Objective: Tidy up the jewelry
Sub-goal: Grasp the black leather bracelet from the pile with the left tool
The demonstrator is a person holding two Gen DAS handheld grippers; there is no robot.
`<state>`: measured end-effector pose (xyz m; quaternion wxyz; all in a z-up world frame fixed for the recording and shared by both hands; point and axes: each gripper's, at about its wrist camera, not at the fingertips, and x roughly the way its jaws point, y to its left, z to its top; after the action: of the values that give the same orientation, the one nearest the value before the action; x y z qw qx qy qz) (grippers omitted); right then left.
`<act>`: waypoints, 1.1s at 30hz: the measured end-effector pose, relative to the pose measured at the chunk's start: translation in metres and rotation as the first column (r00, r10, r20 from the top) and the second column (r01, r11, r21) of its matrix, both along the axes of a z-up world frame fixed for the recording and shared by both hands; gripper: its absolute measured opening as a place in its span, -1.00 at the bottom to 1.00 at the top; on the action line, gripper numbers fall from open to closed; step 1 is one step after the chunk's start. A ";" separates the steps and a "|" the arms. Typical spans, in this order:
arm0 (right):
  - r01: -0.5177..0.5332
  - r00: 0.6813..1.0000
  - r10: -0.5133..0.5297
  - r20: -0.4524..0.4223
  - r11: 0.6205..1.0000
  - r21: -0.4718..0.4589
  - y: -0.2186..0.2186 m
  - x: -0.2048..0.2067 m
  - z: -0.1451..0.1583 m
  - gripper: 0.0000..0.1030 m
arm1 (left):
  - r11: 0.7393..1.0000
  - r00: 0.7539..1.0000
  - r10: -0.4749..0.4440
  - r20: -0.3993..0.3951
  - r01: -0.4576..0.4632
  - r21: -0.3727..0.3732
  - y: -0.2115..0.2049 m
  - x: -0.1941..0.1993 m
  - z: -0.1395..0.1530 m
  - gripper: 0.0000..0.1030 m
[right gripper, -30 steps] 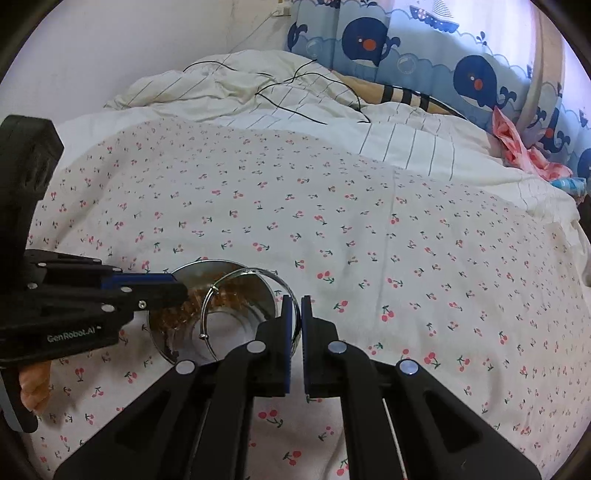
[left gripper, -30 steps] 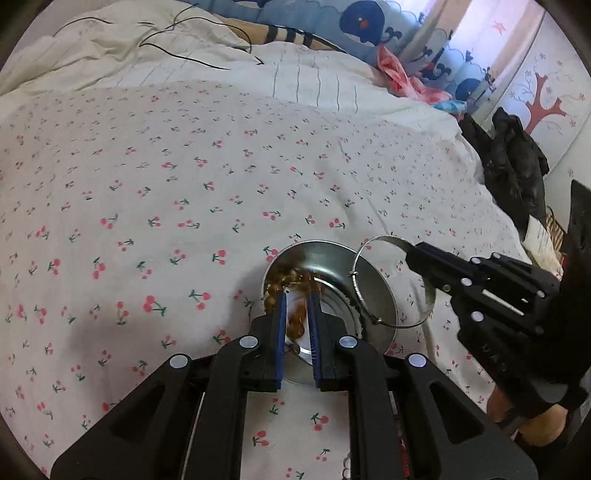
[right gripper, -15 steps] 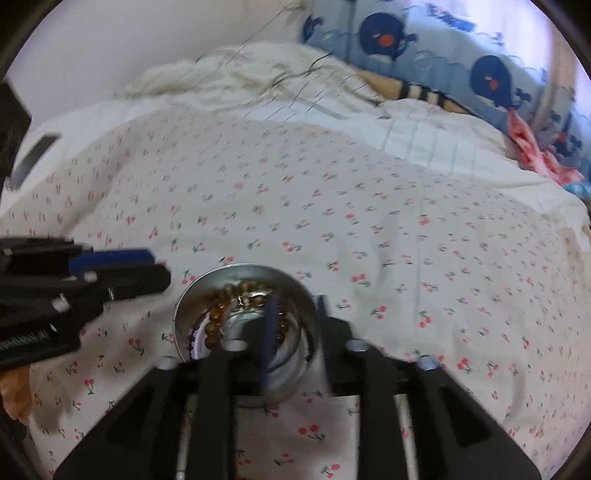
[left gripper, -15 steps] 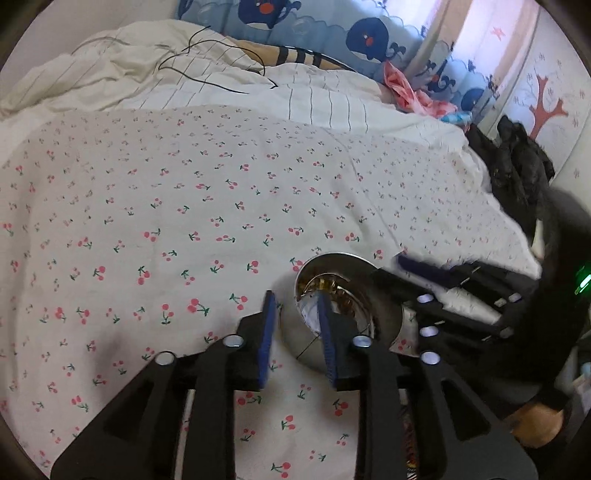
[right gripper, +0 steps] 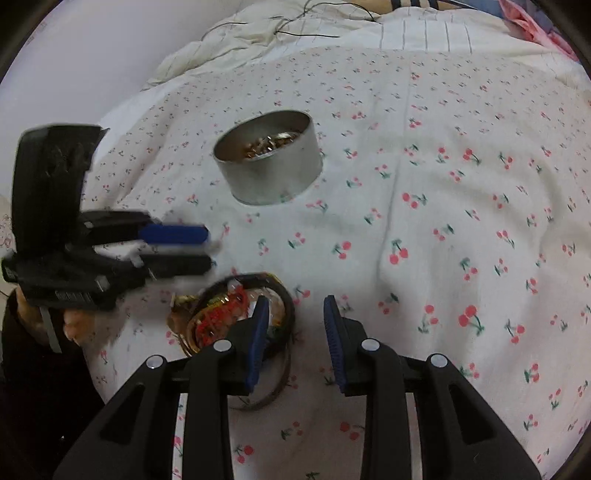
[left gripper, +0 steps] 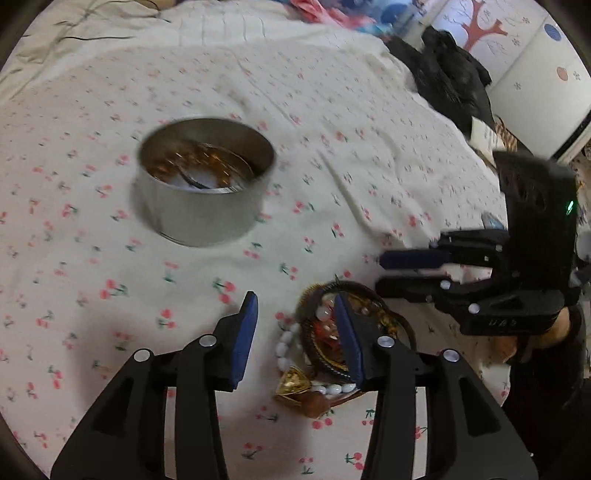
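Observation:
A round metal tin (left gripper: 205, 181) (right gripper: 267, 157) stands on the cherry-print bedspread and holds a silver bangle and brown beads. A pile of jewelry (left gripper: 332, 343) (right gripper: 229, 317), with dark bangles, white beads, red beads and a gold piece, lies on the bed near me. My left gripper (left gripper: 295, 310) is open and empty, its right finger over the pile. My right gripper (right gripper: 293, 314) is open and empty, its left finger beside the pile. Each gripper also shows in the other's view, the left one (right gripper: 207, 247) and the right one (left gripper: 380, 271).
The cherry-print bedspread (right gripper: 443, 184) covers the bed. A striped white duvet with a black cable (right gripper: 295, 33) lies at the far end. Dark clothing (left gripper: 450, 81) hangs off the bed's right side, by a white wall with a tree sticker (left gripper: 480, 29).
Both grippers let the bracelet and the bangle go into the tin, opened, and pulled back from it. They now hang over the jewelry pile nearer to me.

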<state>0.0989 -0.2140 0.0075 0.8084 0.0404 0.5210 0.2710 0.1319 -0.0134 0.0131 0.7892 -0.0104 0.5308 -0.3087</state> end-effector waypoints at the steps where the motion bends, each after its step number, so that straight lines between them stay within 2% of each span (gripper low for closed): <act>1: -0.002 1.000 0.002 0.001 1.000 0.000 0.002 0.000 0.000 -0.40 | 1.000 1.000 -0.015 -0.016 0.015 0.001 -0.002 0.000 -0.003 -0.20; 7: 0.025 1.000 -0.025 0.003 0.998 -0.054 -0.003 0.001 -0.004 -0.40 | 0.996 0.997 -0.073 -0.037 0.075 0.054 -0.011 -0.009 -0.014 -0.20; 13: 0.029 1.000 -0.028 0.011 0.997 -0.076 -0.005 0.004 -0.006 -0.35 | 0.989 0.999 -0.047 -0.019 0.050 0.139 -0.008 -0.008 -0.019 -0.20; 20: 0.022 1.000 -0.020 0.024 0.994 -0.110 0.000 0.004 -0.007 -0.24 | 0.961 0.992 -0.114 0.057 0.095 0.259 -0.031 -0.019 -0.024 -0.21; 23: 0.029 0.999 -0.026 0.028 0.994 -0.110 0.000 0.005 -0.007 -0.07 | 0.939 0.986 -0.114 0.123 0.067 0.338 -0.037 -0.020 -0.023 -0.60; 25: 0.038 0.999 -0.034 0.034 0.993 -0.111 -0.002 0.005 -0.006 -0.05 | 0.923 0.985 -0.068 0.161 0.001 0.386 -0.028 -0.013 -0.022 -0.72; 28: 0.038 0.999 -0.035 0.034 0.994 -0.104 -0.002 0.005 -0.006 -0.05 | 0.945 0.988 0.035 0.147 -0.081 0.317 -0.001 0.000 -0.012 -0.75; 31: 0.030 0.999 -0.028 0.031 0.995 -0.093 0.000 0.005 -0.006 -0.05 | 0.980 0.995 0.085 0.050 -0.092 0.176 0.022 0.011 -0.008 -0.75; 33: 0.019 0.999 -0.017 0.027 0.997 -0.081 0.004 0.004 -0.007 -0.05 | 0.984 0.995 0.098 0.010 -0.099 0.145 0.027 0.014 -0.012 -0.75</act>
<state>0.1030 -0.2099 0.0005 0.8185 0.0084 0.5205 0.2428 0.1455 0.0133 0.0013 0.8029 0.0214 0.5497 -0.2297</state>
